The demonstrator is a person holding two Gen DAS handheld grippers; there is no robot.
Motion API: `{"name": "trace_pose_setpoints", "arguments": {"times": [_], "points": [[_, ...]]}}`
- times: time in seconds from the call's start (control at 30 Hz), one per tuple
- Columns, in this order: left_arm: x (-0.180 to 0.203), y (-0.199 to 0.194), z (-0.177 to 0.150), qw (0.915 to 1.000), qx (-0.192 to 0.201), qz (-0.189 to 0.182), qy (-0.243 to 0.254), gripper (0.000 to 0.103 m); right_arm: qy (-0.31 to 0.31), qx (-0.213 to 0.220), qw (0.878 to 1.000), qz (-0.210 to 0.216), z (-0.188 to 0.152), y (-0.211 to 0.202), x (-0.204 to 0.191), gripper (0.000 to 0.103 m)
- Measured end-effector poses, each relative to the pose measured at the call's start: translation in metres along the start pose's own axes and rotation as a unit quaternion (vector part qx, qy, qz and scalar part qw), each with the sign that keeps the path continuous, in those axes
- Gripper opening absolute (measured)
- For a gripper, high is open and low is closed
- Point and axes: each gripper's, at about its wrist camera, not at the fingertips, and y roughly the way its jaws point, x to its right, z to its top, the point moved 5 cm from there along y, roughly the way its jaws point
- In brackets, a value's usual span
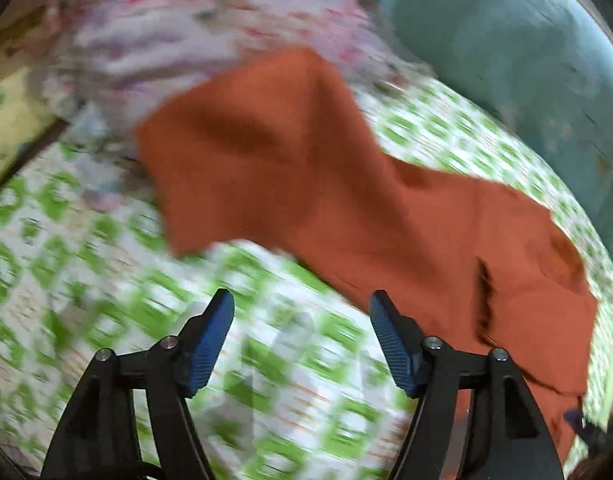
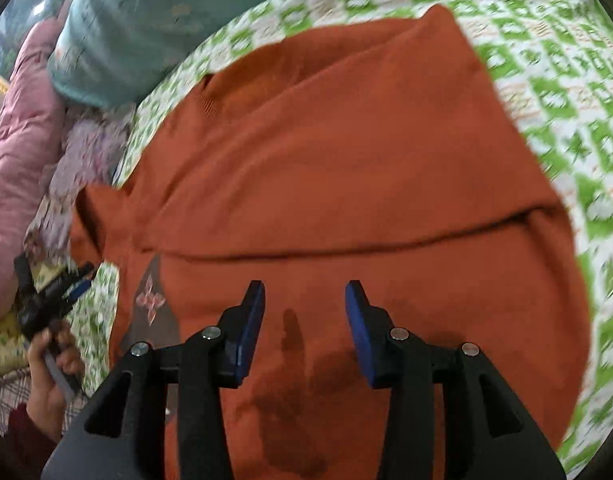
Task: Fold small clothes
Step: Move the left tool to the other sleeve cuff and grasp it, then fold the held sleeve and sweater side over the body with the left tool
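A rust-orange garment (image 1: pixel 346 200) lies spread on a green-and-white patterned bedsheet (image 1: pixel 86 260). In the left wrist view my left gripper (image 1: pixel 302 294) is open over bare sheet, with the garment's edge just beyond its right finger and nothing between the pads. In the right wrist view the garment (image 2: pixel 346 152) fills the middle, with a fold running across it and a dark printed patch near its left edge. My right gripper (image 2: pixel 305 285) hangs open above the cloth, its pads apart and gripping nothing. The left gripper (image 2: pixel 84 274) shows at far left, held by a hand (image 2: pixel 54 368).
A teal pillow (image 1: pixel 506 60) (image 2: pixel 146 20) lies at the far side of the bed. A pale floral cloth (image 1: pixel 186 32) is bunched beyond the garment. A pink quilt (image 2: pixel 22 140) sits at the left. The patterned sheet (image 2: pixel 566 100) continues to the right.
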Motion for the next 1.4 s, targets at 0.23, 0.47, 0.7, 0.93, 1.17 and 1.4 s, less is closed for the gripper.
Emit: {"name": "trace_pose_setpoints", "arguments": {"times": [0.23,0.47,0.7,0.93,1.17,1.4], "points": [[-0.071,0.014,0.037,0.9911,0.019,-0.034,-0.127,0.074,-0.015,-0.002,1.000,-0.004,-0.006,0.001,-0.016,0.043],[-0.084,0.042,0.045,0.9840,0.006,-0.097,-0.149,0.007,-0.014,0.000,1.000,-0.015,-0.008,-0.005,-0.013,0.043],[-0.002,-0.012,0.036,0.9744,0.043,-0.204,-0.084,0.005,-0.008,0.009,1.000,-0.013,-0.004,-0.006,-0.012,0.043],[0.144,-0.047,0.011,0.9449,0.027,-0.326,0.013,0.005,-0.005,0.023,1.000,-0.016,-0.003,-0.015,-0.006,0.043],[0.277,-0.042,-0.050,0.9129,-0.034,-0.397,0.090,0.005,0.028,0.050,0.998,-0.035,0.002,-0.035,0.025,0.043],[0.360,-0.014,-0.110,0.8958,-0.090,-0.412,0.142,0.005,0.071,0.065,0.994,-0.053,-0.001,-0.049,0.063,0.043]]}}
